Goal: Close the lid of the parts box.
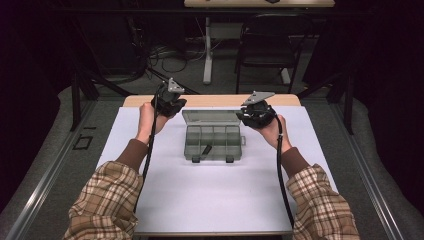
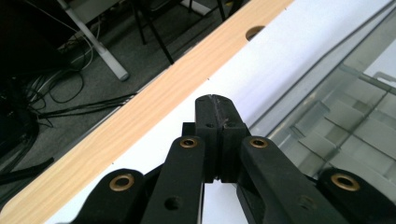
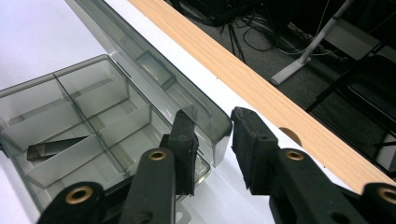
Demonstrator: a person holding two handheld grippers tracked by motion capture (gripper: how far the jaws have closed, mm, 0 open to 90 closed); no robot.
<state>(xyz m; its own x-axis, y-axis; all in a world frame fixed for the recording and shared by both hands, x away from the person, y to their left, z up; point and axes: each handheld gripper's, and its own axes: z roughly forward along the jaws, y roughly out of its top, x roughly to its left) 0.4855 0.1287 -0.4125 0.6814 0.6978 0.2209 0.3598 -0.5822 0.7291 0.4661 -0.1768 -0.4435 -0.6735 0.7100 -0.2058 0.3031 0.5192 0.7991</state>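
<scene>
An open smoke-grey compartment box [image 1: 212, 142] lies at the middle of the white table, its lid [image 1: 211, 117] tipped back toward the far edge. One small black piece [image 3: 53, 147] rests in a compartment. My left gripper [image 2: 215, 100] is shut with nothing between its pads, hovering over the white surface just left of the lid [image 2: 327, 79]. In the high view it sits at the box's far-left corner [image 1: 170, 104]. My right gripper [image 3: 212, 116] is open and straddles the lid's right corner [image 3: 219, 128]; one pad is seen through the plastic, the other stands just outside it.
The wooden strip [image 1: 210, 100] of the table's far edge runs right behind both grippers. Beyond it are a dark chair [image 1: 270, 45], a white table leg [image 1: 207, 50] and floor cables. Bare white tabletop [image 1: 215, 200] stretches from the box toward the person.
</scene>
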